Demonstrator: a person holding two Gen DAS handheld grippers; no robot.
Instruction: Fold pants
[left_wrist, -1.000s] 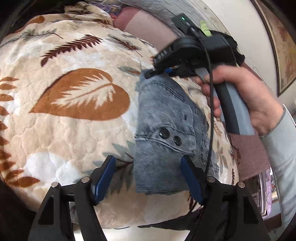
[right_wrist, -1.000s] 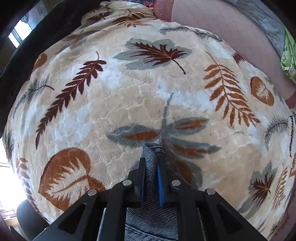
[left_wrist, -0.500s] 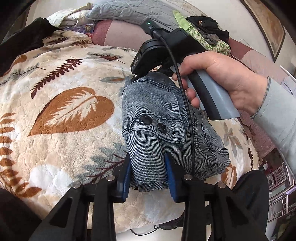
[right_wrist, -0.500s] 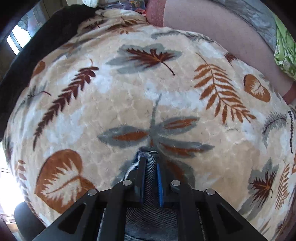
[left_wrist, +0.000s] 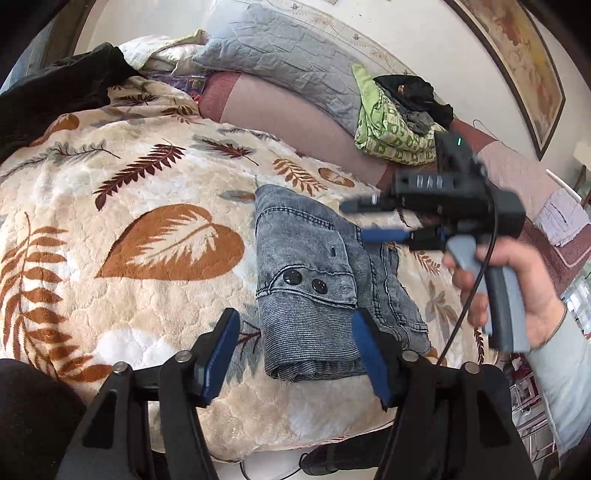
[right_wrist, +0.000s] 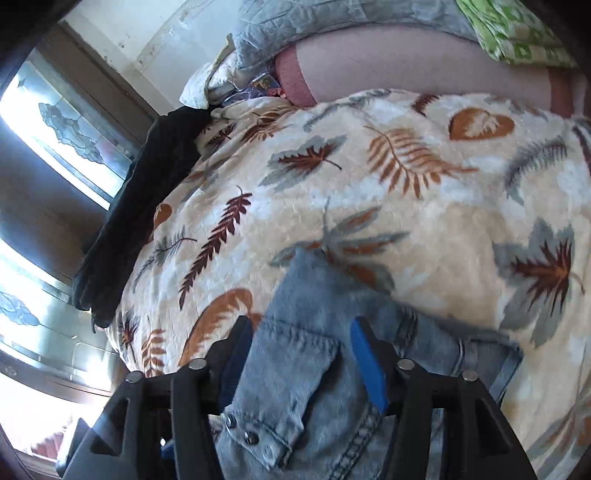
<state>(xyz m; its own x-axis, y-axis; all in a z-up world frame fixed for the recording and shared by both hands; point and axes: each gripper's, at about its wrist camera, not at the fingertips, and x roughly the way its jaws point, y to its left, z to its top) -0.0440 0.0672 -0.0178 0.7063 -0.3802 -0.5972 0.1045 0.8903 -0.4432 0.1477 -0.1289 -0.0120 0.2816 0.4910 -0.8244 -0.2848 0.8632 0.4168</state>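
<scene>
Grey-blue denim pants (left_wrist: 317, 280) lie folded into a compact bundle on the leaf-patterned blanket (left_wrist: 147, 206); two dark snaps show on top. My left gripper (left_wrist: 295, 350) is open, its blue pads either side of the bundle's near end, not pressing it. My right gripper (left_wrist: 373, 218), held by a hand, hovers open above the bundle's far right side. In the right wrist view the pants (right_wrist: 295, 369) fill the space below the open right gripper (right_wrist: 299, 358).
A grey pillow (left_wrist: 288, 62), green patterned cloth (left_wrist: 388, 125) and dark clothes (left_wrist: 410, 88) lie at the back. A black garment (left_wrist: 55, 96) lies at the far left. A window (right_wrist: 44, 155) is on the left of the right wrist view.
Both grippers have opened and let go of the pants. The right gripper has lifted and pulled back to the right; the folded bundle now rests on the blanket.
</scene>
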